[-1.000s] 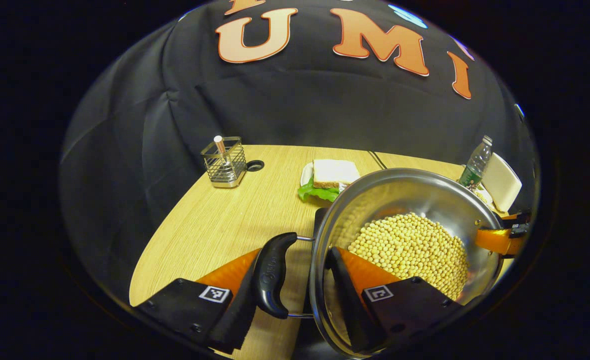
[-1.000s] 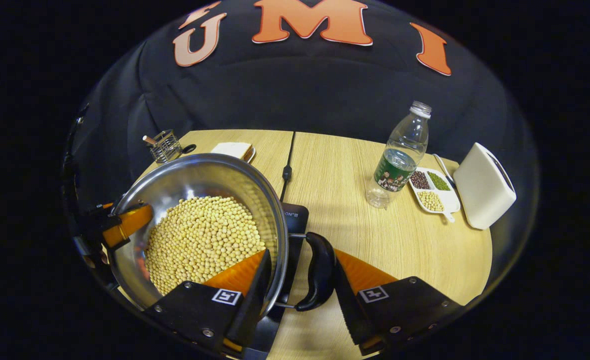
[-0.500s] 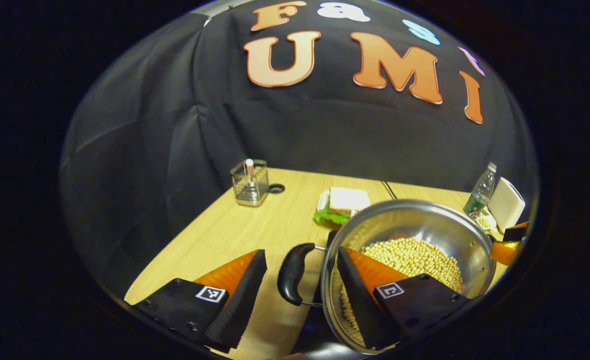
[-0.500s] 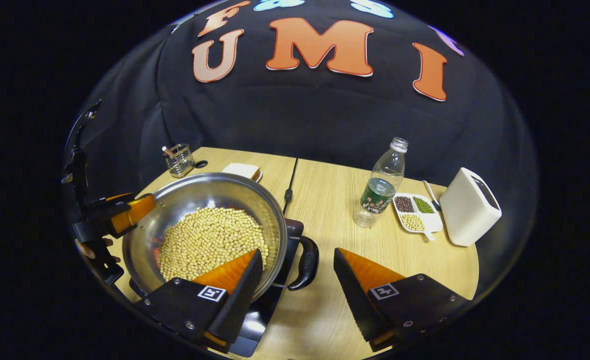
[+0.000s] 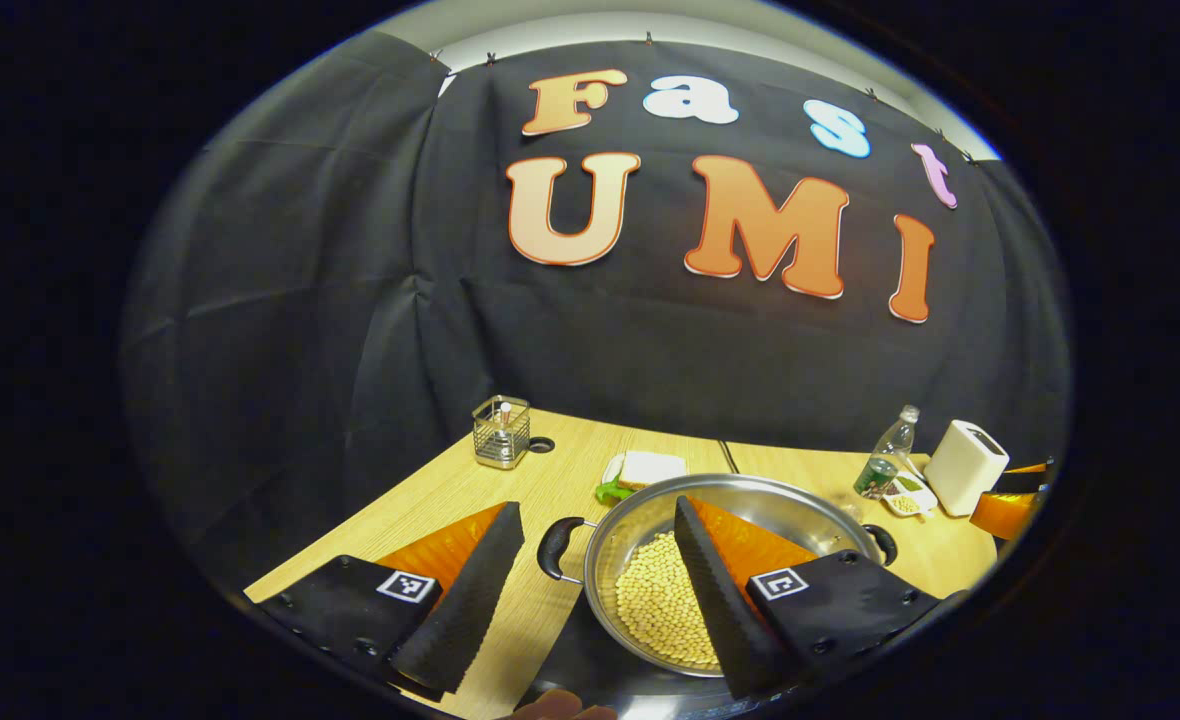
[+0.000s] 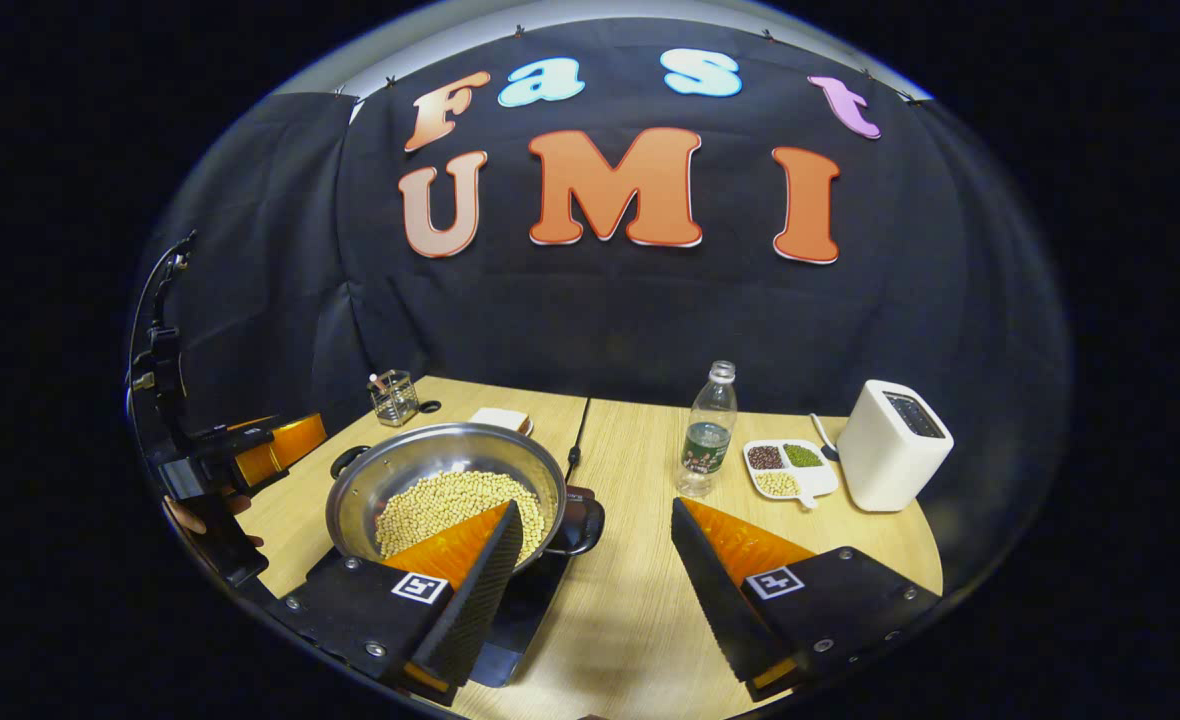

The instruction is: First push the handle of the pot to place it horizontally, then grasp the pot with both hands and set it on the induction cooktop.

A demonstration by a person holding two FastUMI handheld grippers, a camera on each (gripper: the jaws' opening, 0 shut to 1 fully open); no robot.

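A steel pot [image 5: 638, 515] of soybeans [image 5: 655, 600] rests on the black induction cooktop [image 5: 575, 665], its two black handles lying left [image 5: 553, 548] and right [image 5: 882, 542]. My left gripper [image 5: 598, 508] hangs open above and behind the left handle, holding nothing. In the right gripper view the pot [image 6: 420, 460] sits on the cooktop [image 6: 525, 610], and my right gripper [image 6: 596, 505] is open, back from the right handle [image 6: 580, 525]. The left gripper [image 6: 250, 450] and a hand [image 6: 190, 515] show at that view's far left.
On the wooden table [image 6: 640, 590] stand a water bottle [image 6: 707, 430], a divided dish of beans [image 6: 790, 468], a white box-shaped appliance [image 6: 890, 445], a wire holder [image 6: 393, 397] and a sandwich plate [image 6: 503, 420]. A cable [image 6: 578, 440] runs back from the cooktop.
Both grippers, shut on the pot's handles a second ago, have opened and drawn back and up. The pot stays on the cooktop.
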